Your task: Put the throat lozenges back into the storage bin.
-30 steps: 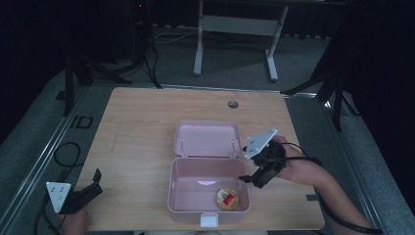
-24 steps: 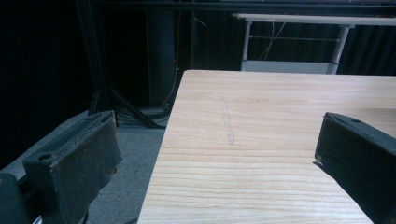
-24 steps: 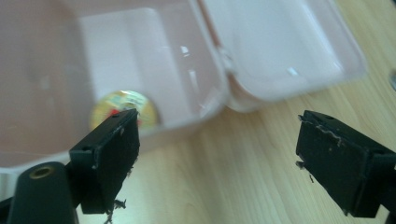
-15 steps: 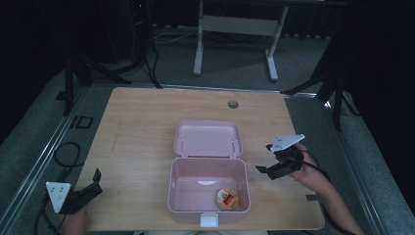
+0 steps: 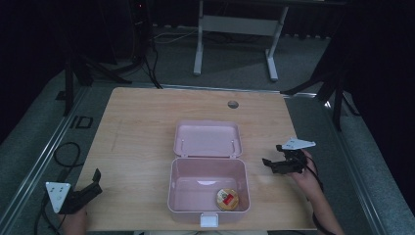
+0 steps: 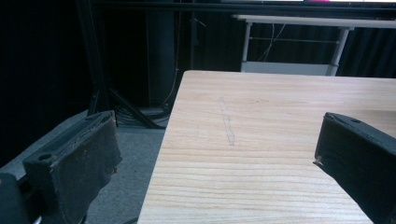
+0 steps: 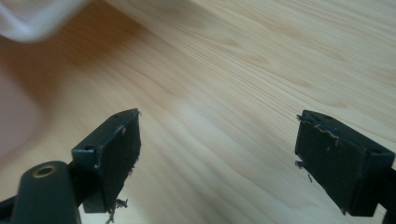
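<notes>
A pink lunch box (image 5: 208,210) stands open in the middle of the wooden table (image 5: 142,132), its lid (image 5: 208,139) laid back flat behind it. A small round item with a red label (image 5: 227,199) lies in the box's front right corner. My right gripper (image 5: 270,163) is open just right of the box, low over the table, with nothing between its jaws (image 7: 215,158); a blurred pink corner of the box (image 7: 32,23) is at the upper left of its view. My left gripper (image 5: 93,183) is open and empty at the table's front left corner (image 6: 215,149).
A small round hole (image 5: 233,104) sits near the table's far edge. The table's left edge (image 6: 161,149) drops to a grey floor with cables (image 5: 63,152). A white metal stand (image 5: 235,29) and dark tripod legs (image 5: 93,68) are behind the table.
My right gripper has drawn back from over the box's right rim to the bare table at its right and dropped lower. The round item stays in the box. The left gripper has not moved.
</notes>
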Demonstrator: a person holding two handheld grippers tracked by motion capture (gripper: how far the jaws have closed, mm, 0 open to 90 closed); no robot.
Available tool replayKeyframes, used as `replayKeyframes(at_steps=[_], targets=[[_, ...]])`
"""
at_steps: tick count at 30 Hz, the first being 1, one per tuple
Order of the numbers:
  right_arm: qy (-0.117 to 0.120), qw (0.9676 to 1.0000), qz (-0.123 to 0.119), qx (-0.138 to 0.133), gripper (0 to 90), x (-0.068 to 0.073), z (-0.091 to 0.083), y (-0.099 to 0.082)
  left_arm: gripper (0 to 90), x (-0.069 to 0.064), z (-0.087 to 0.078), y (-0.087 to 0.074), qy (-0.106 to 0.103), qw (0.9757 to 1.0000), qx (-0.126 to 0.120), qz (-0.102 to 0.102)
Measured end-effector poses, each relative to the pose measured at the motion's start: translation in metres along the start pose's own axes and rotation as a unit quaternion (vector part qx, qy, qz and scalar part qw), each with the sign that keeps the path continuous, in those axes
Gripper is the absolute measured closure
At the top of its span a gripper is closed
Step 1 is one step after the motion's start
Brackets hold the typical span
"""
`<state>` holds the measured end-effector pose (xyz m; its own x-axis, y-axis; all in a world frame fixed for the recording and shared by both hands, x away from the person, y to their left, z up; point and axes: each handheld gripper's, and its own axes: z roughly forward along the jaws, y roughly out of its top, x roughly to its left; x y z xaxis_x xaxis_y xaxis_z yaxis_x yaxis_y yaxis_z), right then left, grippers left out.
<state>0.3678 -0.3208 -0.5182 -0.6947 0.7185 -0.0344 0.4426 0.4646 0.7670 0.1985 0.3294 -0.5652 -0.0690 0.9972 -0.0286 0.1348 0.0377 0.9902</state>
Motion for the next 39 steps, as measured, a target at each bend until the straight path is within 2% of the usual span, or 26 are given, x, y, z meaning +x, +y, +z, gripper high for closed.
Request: replayKeyframes(at_steps=[2, 3, 8, 9, 11, 12, 14, 16, 17, 18, 20, 24, 26, 30, 31, 34, 36, 39], targets=[[-0.005, 1.0000, 0.001, 0.006, 12.5, -0.001, 0.002, -0.004, 0.3, 0.000, 0.000, 0.000, 0.000, 1.0000, -0.001, -0.001], [-0.026, 0.9996, 0.001, 0.011, 12.8, -0.003, 0.005, -0.008, 0.3, 0.000, 0.000, 0.000, 0.000, 1.0000, -0.001, -0.001], [-0.052, 0.9983, 0.017, 0.018, 12.1, -0.008, 0.009, -0.017, 0.3, 0.000, 0.000, 0.000, 0.000, 1.0000, -0.001, -0.001], [-0.079, 0.9964, 0.030, 0.005, 11.7, -0.010, 0.009, -0.022, 0.4, 0.000, 0.000, 0.000, 0.001, 1.0000, -0.001, -0.001], [-0.103, 0.9935, 0.048, -0.003, 11.4, -0.014, 0.010, -0.026, 0.3, 0.000, 0.000, 0.000, 0.001, 1.0000, -0.001, -0.002], [-0.120, 0.9910, 0.058, -0.010, 11.4, -0.015, 0.009, -0.028, 0.3, 0.000, 0.000, 0.000, 0.001, 1.0000, -0.001, -0.002], [-0.138, 0.9875, 0.075, -0.009, 11.4, -0.018, 0.009, -0.033, 0.4, 0.000, 0.000, 0.000, 0.000, 1.0000, -0.001, -0.002], [-0.143, 0.9858, 0.088, -0.007, 11.4, -0.022, 0.010, -0.038, 0.3, 0.000, 0.000, 0.000, 0.000, 1.0000, -0.001, -0.002], [-0.159, 0.9829, 0.093, -0.006, 11.4, -0.024, 0.010, -0.042, 0.3, 0.000, 0.000, 0.000, 0.000, 1.0000, -0.001, -0.001], [-0.159, 0.9829, 0.093, -0.006, 11.4, -0.024, 0.010, -0.042, 0.3, 0.000, 0.000, 0.000, 0.000, 1.0000, -0.001, -0.001], [-0.165, 0.9807, 0.103, -0.021, 11.4, -0.025, 0.008, -0.043, 0.4, 0.000, 0.000, 0.000, 0.000, 1.0000, -0.001, -0.001], [-0.192, 0.9735, 0.113, -0.051, 11.4, -0.028, 0.002, -0.045, 0.3, 0.000, 0.000, 0.000, -0.001, 1.0000, -0.001, -0.001], [-0.206, 0.9695, 0.119, -0.058, 11.3, -0.030, 0.001, -0.047, 0.4, 0.000, 0.000, 0.000, -0.001, 1.0000, -0.001, -0.001], [-0.215, 0.9664, 0.118, -0.076, 11.4, -0.032, -0.002, -0.049, 0.3, 0.000, 0.000, 0.000, -0.002, 1.0000, -0.001, 0.000], [-0.210, 0.9673, 0.118, -0.080, 11.4, -0.033, -0.002, -0.049, 0.4, 0.000, 0.000, 0.000, -0.002, 1.0000, -0.001, 0.000], [-0.228, 0.9632, 0.116, -0.081, 11.4, -0.032, -0.003, -0.050, 0.3, 0.000, 0.000, 0.000, -0.002, 1.0000, -0.001, 0.000], [-0.227, 0.9632, 0.117, -0.085, 11.3, -0.033, -0.003, -0.050, 0.3, 0.000, 0.000, 0.000, -0.003, 1.0000, -0.001, 0.000], [-0.240, 0.9591, 0.116, -0.095, 11.3, -0.034, -0.005, -0.051, 0.3, 0.000, 0.000, 0.000, -0.003, 1.0000, -0.001, 0.000]])
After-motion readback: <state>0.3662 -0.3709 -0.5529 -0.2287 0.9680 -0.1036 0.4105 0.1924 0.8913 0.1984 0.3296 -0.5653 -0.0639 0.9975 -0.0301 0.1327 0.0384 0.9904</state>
